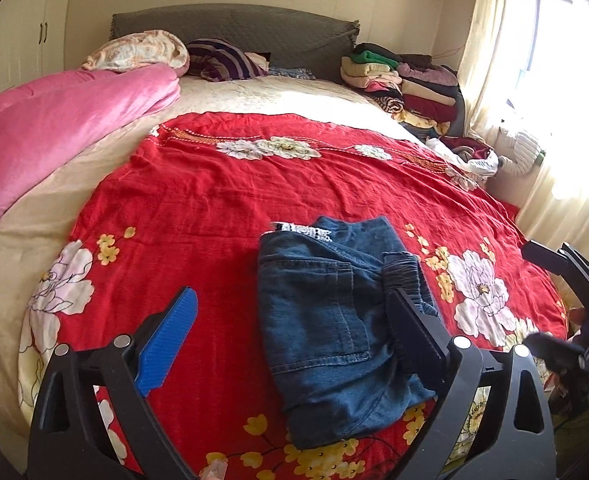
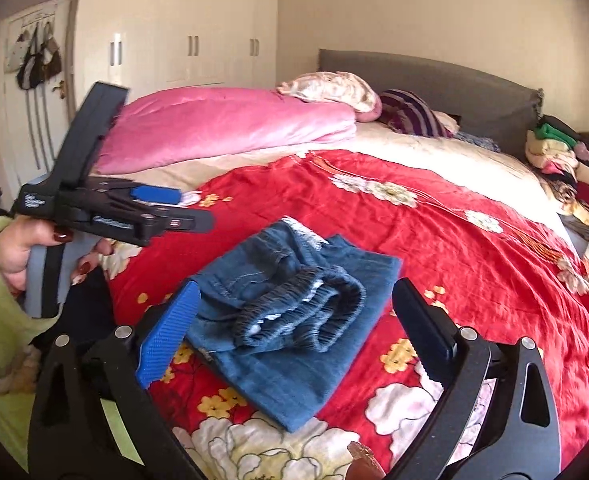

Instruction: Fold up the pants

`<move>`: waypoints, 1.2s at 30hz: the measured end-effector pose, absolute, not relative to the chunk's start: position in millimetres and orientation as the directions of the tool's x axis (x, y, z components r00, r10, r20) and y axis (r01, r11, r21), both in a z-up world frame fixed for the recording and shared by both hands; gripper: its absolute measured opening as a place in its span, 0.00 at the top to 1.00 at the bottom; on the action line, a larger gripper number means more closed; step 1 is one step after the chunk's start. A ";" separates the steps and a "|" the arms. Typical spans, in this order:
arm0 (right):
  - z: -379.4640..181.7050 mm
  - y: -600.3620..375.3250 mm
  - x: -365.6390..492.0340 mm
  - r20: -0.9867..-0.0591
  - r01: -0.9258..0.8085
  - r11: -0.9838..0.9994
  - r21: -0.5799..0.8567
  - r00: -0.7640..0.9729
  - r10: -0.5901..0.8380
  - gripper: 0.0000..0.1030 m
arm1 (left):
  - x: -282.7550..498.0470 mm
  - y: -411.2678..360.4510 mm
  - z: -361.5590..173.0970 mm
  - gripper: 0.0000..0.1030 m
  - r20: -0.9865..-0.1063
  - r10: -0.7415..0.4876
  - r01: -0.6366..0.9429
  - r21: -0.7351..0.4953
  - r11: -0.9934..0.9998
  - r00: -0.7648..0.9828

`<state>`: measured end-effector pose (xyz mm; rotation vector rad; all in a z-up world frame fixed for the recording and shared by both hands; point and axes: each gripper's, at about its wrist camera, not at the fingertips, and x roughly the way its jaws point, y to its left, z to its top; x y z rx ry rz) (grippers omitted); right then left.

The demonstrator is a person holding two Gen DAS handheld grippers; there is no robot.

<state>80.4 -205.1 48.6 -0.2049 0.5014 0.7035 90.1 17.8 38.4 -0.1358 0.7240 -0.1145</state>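
Right now I see the folded blue denim pants (image 1: 334, 332) lying near on the red flowered bedspread (image 1: 254, 192). My left hand-held gripper (image 1: 294, 320) and right hand-held gripper (image 2: 296, 316) both gape wide, seemingly gripping nothing.

hidden: jeans (image 1: 326, 320) corner under left gripper's black finger (image 1: 414, 332) | cut off: right gripper (image 1: 574, 312) (frame edge) | blurred: window (image 1: 550, 40), probably overexposed

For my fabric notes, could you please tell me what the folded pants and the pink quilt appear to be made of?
Folded pants: blue denim, likely; matte weave, contrast stitching, patch pocket, gathered elastic waistband.
Pink quilt: probably velvet or plush; soft sheen, padded folds.
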 end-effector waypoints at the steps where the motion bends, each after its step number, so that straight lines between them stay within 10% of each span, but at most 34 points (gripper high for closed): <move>1: 48.3 -206.7 83.1 -0.511 -0.654 0.756 -0.012 0.654 0.558 0.11 | 90.8 19.1 37.5 0.08 -0.654 -0.149 0.053 -0.165 0.985 0.742; 20: -1.2 -231.4 142.3 -0.653 -0.478 0.864 0.156 0.606 0.453 0.11 | 111.3 18.5 -10.7 0.08 -0.729 -0.190 0.029 -0.228 0.973 0.658; 30: -37.6 -222.2 187.4 -0.737 -0.441 0.838 0.323 0.439 0.515 0.49 | 131.8 15.0 -37.6 0.09 -0.761 -0.214 0.016 -0.259 0.966 0.613; 36: -54.6 -222.0 200.5 -0.721 -0.415 0.800 0.433 0.373 0.584 0.51 | 140.7 4.7 -44.1 0.35 -0.758 -0.260 0.053 -0.286 0.957 0.598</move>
